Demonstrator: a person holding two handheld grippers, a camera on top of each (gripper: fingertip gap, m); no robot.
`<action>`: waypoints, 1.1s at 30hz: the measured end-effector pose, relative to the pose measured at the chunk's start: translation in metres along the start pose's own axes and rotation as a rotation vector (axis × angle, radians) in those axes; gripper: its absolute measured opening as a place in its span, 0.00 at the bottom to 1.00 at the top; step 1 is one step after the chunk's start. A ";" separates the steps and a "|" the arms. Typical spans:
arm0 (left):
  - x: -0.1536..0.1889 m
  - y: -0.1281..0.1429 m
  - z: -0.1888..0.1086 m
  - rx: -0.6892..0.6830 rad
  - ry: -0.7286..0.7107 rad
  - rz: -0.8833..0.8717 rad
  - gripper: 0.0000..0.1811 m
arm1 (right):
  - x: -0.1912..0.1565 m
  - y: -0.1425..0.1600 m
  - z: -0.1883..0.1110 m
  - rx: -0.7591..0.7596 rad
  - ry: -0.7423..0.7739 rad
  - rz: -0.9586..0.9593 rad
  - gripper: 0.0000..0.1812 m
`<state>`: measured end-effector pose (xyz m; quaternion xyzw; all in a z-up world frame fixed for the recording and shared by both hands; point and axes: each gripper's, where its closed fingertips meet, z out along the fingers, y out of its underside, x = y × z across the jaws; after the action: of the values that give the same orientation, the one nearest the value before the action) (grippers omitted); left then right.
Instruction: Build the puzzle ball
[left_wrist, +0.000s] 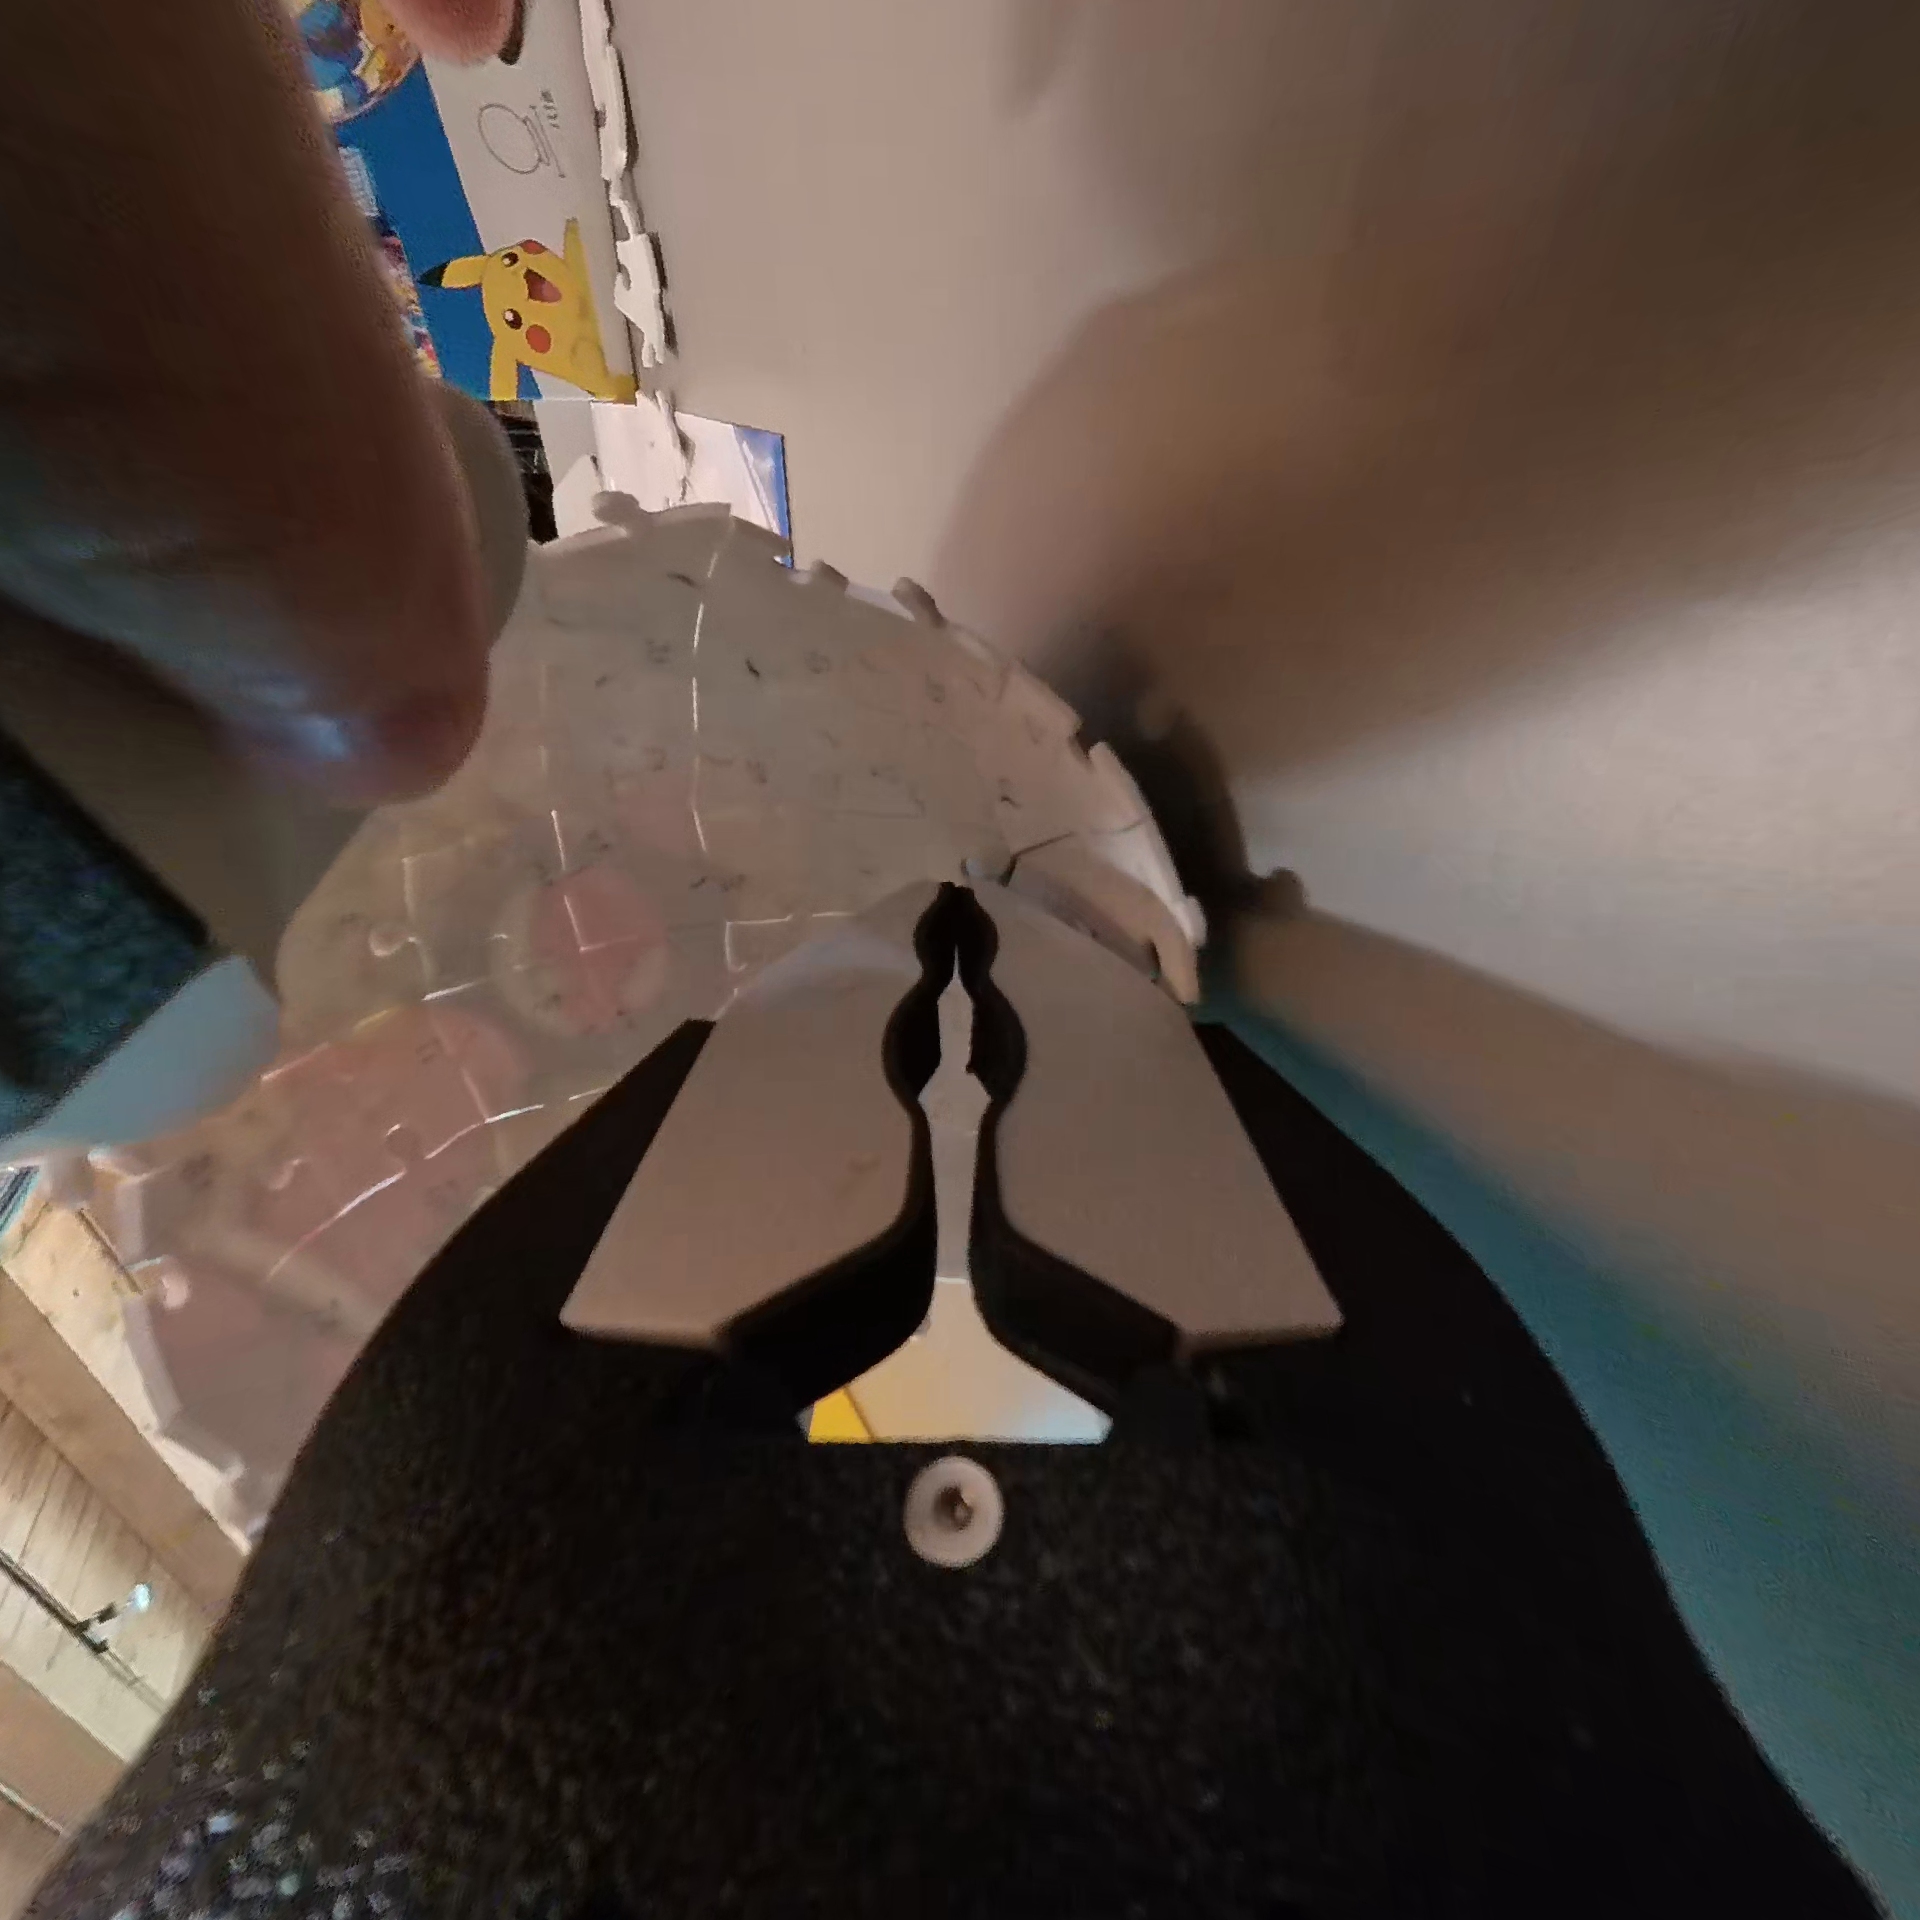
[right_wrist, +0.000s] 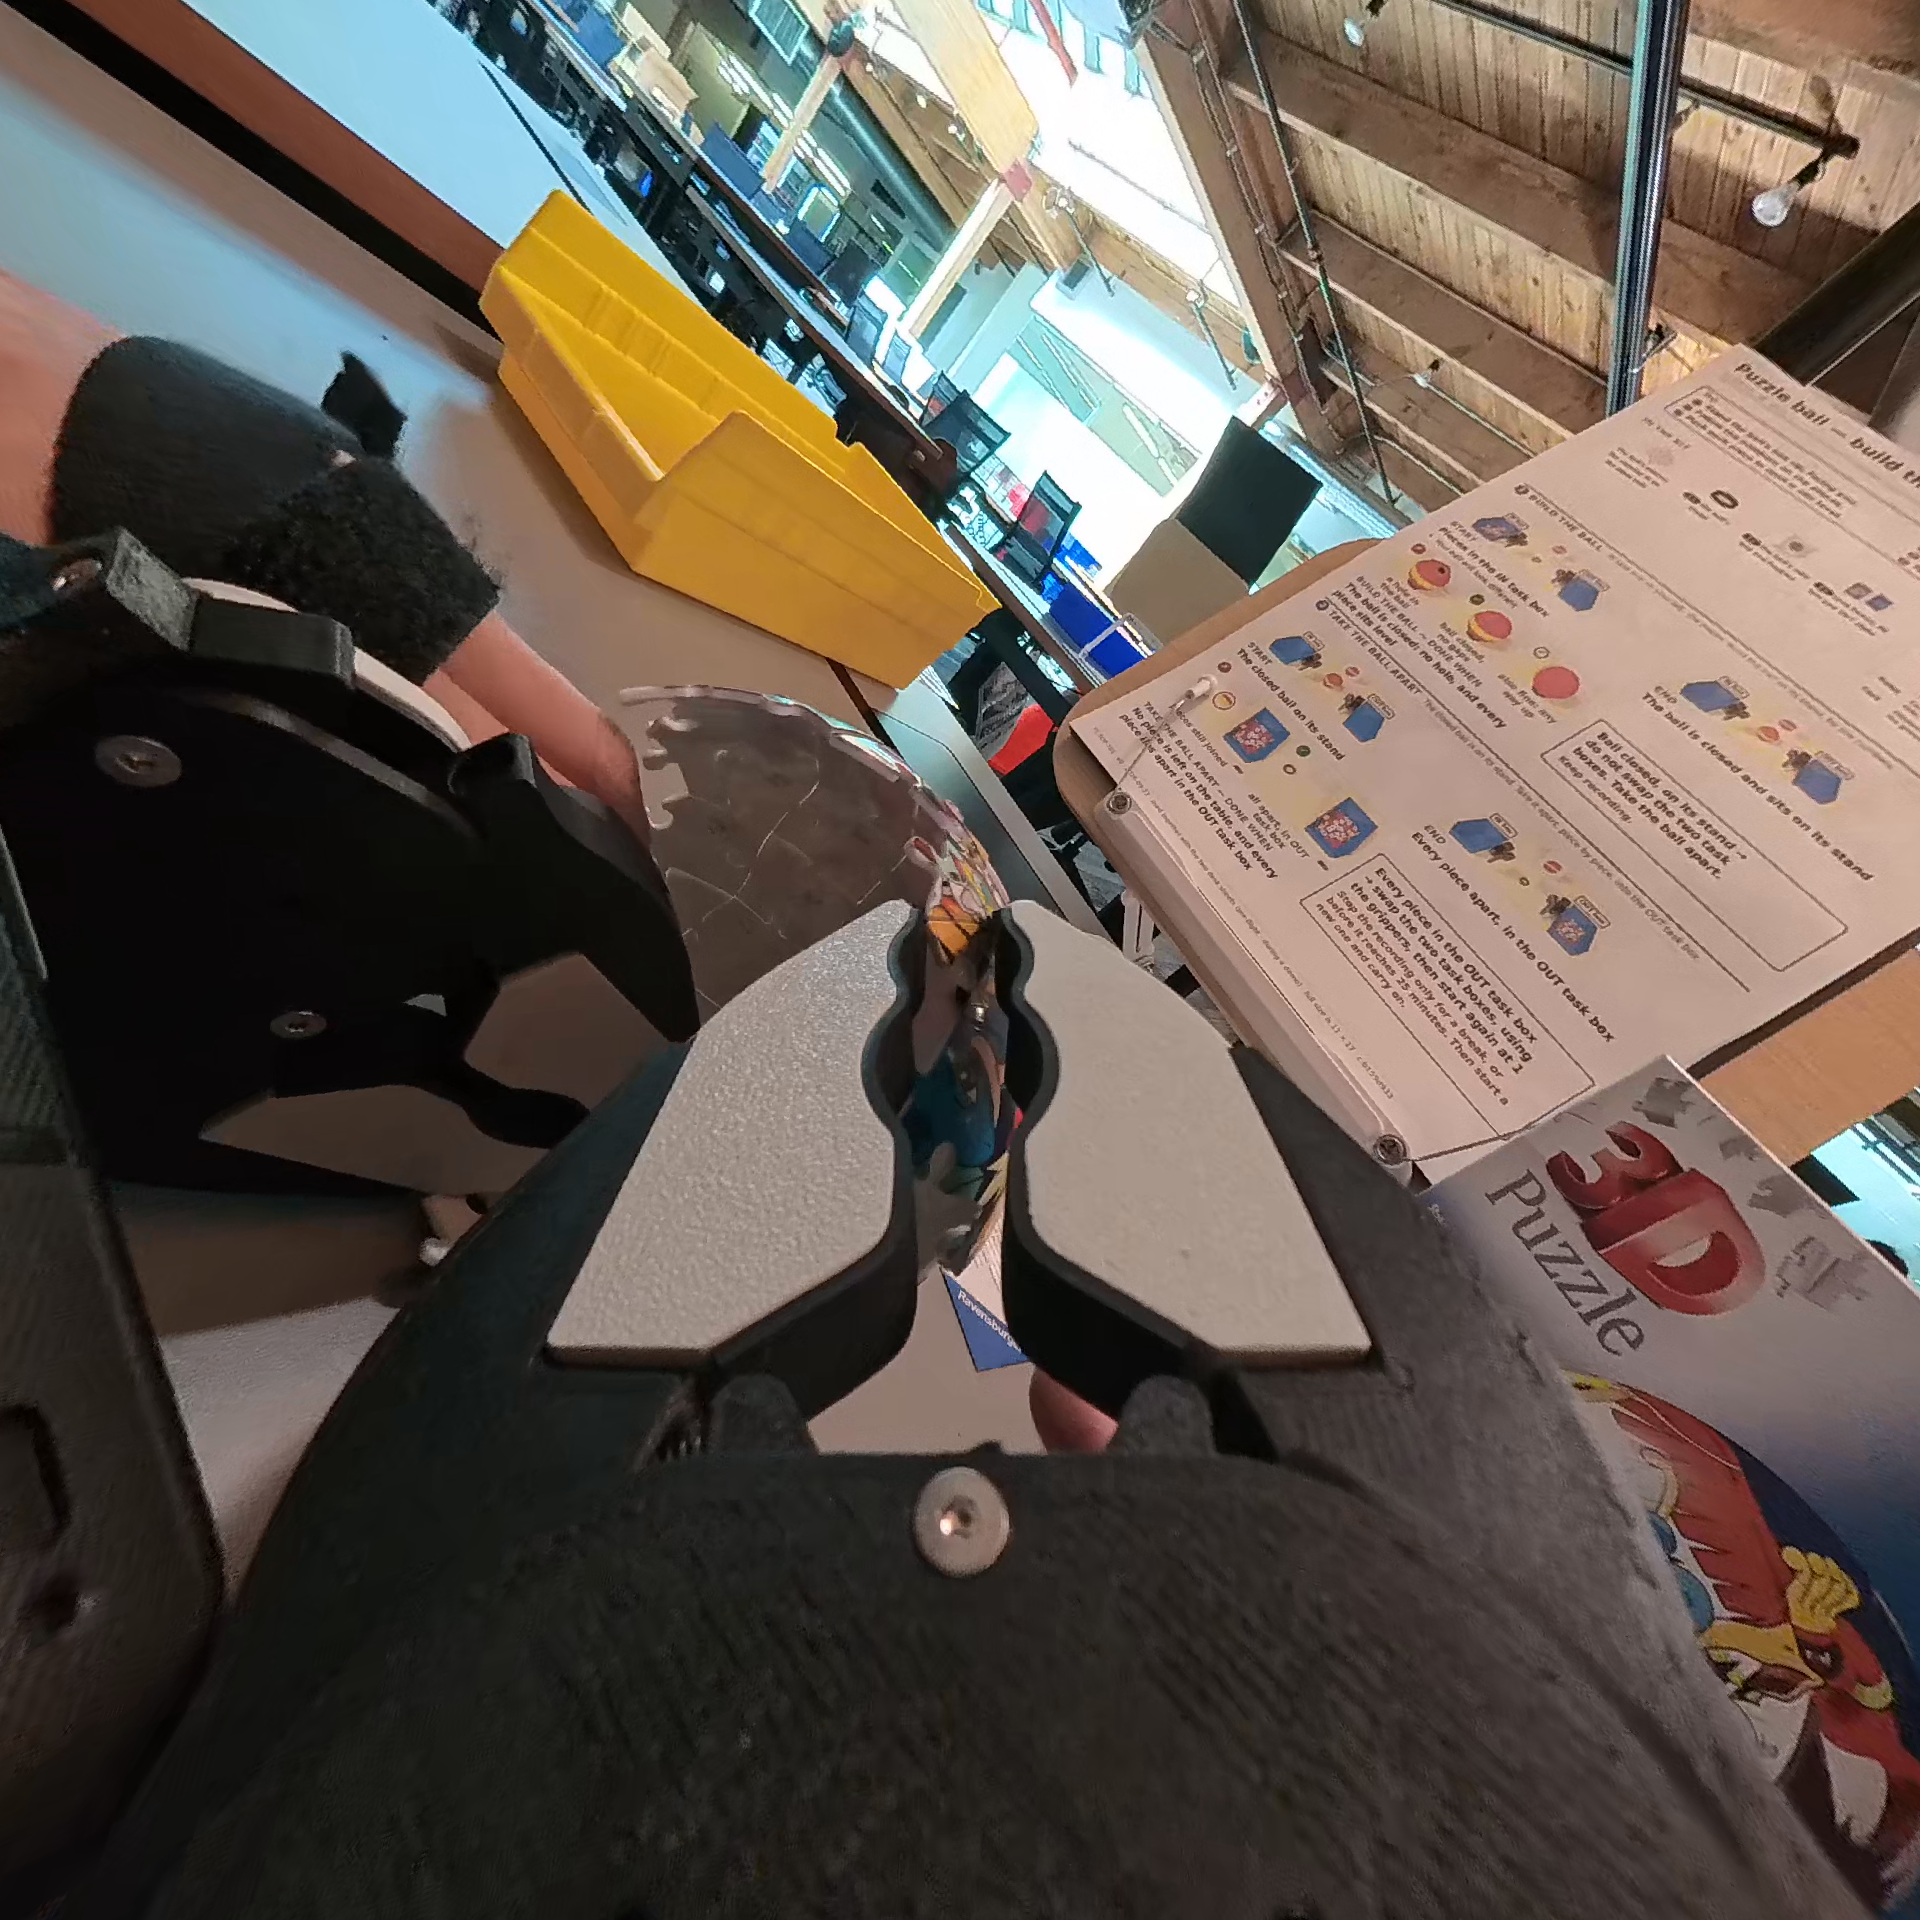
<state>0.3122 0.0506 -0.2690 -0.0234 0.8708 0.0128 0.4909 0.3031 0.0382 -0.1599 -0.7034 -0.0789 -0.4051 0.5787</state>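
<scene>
Yellow bins (right_wrist: 717, 457) sit on the tabletop (right_wrist: 343, 281); a laminated instruction sheet (right_wrist: 1558, 748) leans nearby, under wooden ceiling beams (right_wrist: 1455, 208).

My left gripper (left_wrist: 961, 914) has its jaws pressed together at the tips, black fingers with grey pads (left_wrist: 769, 1164) pointing forward. My right gripper (right_wrist: 997, 940) likewise has its jaws nearly together at the tips, clamped on the shell (right_wrist: 966, 1049). In the right wrist view my left gripper (right_wrist: 634, 914) lies just beside, to the left, tilted. My hand (right_wrist: 540, 686), in a black sleeve, holds it.
</scene>
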 end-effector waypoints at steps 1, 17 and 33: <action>0.000 0.000 0.000 0.009 -0.009 -0.017 0.00 | 0.000 0.000 0.000 -0.001 0.003 -0.004 0.07; 0.016 0.029 -0.032 -0.031 -0.068 -0.329 0.00 | -0.008 -0.007 -0.001 0.005 -0.010 -0.034 0.07; 0.004 0.027 -0.010 -0.077 -0.127 -0.278 0.00 | -0.011 -0.009 -0.005 0.024 -0.042 0.015 0.08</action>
<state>0.3000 0.0767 -0.2676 -0.1614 0.8253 -0.0206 0.5408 0.2889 0.0405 -0.1605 -0.7053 -0.0904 -0.3849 0.5885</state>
